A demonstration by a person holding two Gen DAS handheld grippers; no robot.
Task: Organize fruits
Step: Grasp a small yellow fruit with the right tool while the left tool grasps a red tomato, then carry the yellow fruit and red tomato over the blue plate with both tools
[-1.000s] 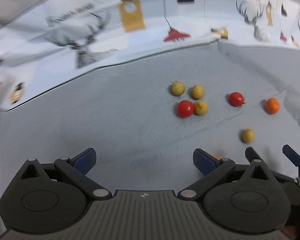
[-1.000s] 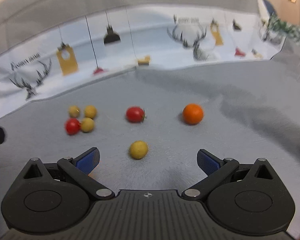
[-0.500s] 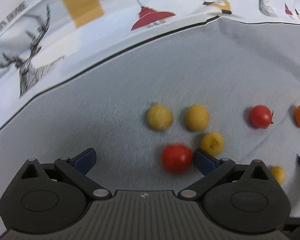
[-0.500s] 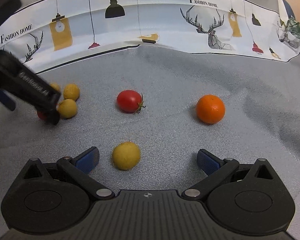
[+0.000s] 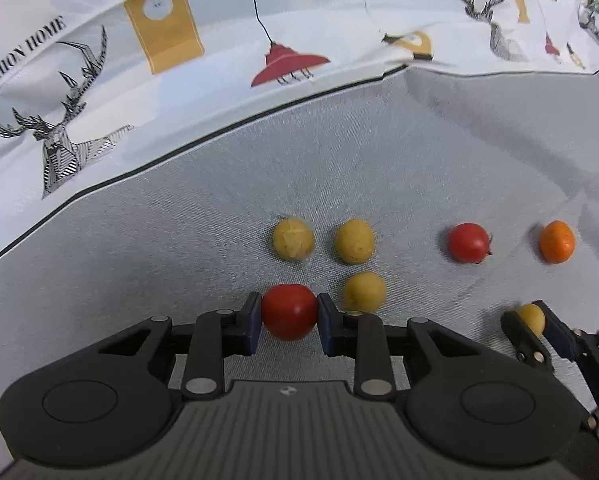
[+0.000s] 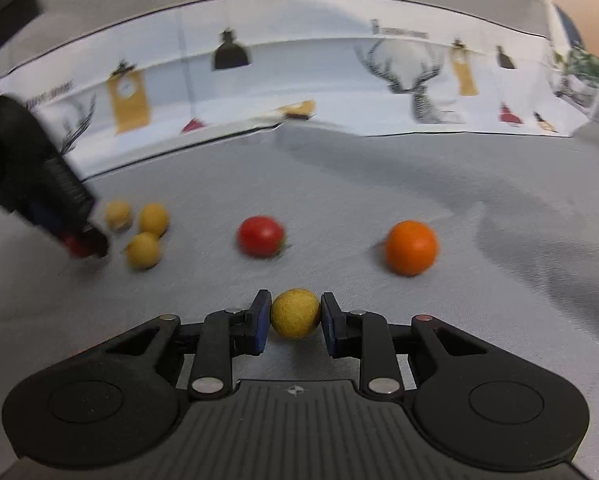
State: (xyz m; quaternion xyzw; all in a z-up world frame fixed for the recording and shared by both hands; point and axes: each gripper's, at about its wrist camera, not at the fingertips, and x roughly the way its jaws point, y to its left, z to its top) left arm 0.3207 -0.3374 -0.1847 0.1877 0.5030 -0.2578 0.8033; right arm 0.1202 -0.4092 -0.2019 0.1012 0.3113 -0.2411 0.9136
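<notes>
Left wrist view: left gripper [image 5: 290,317] is closing, pads either side of a red tomato [image 5: 289,311] and already touching it, tomato sitting on the grey cloth [image 5: 179,240]. Probably grabbed first bc it's the odd red one stuck beside the yellows. Three yellow fruits [image 5: 354,241] lie just beyond, clustered close together, so they look sorted already. Second tomato [image 5: 469,242] sits well to the right w/ an orange [image 5: 556,241] beyond it, apart from each other. Right gripper [image 5: 533,330] shows at the frame's lower right edge w/ smth yellow btwn its pads.

Right wrist view: right gripper [image 6: 295,318] clenched on a lone yellow fruit [image 6: 295,313], down at cloth level; can't tell if lifted yet. Likely headed for the yellow cluster [image 6: 144,249] at left, where the left gripper [image 6: 79,240] shows blurred. Tomato [image 6: 260,237] and orange [image 6: 410,247] lie ahead, untouched. Printed backdrop [image 6: 299,80] w/ deer and lamps stands behind the cloth.
</notes>
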